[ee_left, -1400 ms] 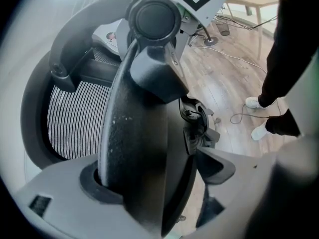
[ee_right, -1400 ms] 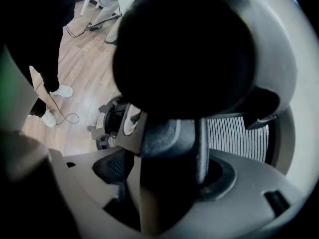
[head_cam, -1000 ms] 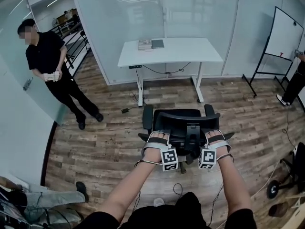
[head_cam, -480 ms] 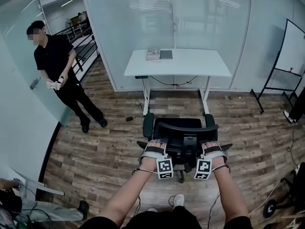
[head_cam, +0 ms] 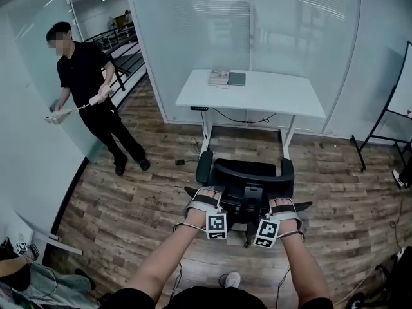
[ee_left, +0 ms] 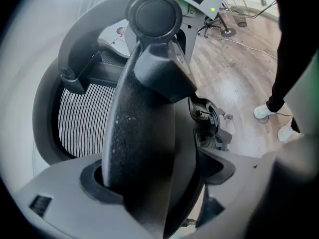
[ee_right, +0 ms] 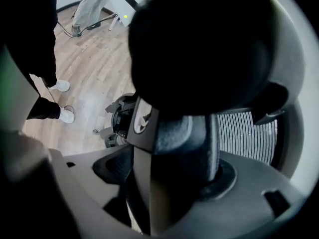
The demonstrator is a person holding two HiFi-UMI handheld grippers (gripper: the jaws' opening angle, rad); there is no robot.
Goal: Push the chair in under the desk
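A black office chair [head_cam: 251,172] stands on the wood floor with its back toward me and its seat facing the white desk [head_cam: 257,94]; its armrests are near the desk's legs. My left gripper [head_cam: 207,199] grips the left side of the chair's back, whose black frame [ee_left: 144,128] fills the space between its jaws, beside the mesh [ee_left: 82,118]. My right gripper [head_cam: 281,205] is on the right side of the back. Its jaws are opening, with the frame [ee_right: 184,148] still between them.
A book and a dark tablet [head_cam: 226,77] lie on the desk's far left. A person in black [head_cam: 90,85] stands at the left by the glass wall [head_cam: 193,37]. A cable [head_cam: 183,161] lies by the desk's left leg. A whiteboard stand [head_cam: 386,131] is at the right.
The chair has rolled a little nearer to the desk with both grippers on its back. The standing person has stepped and spread their arms.
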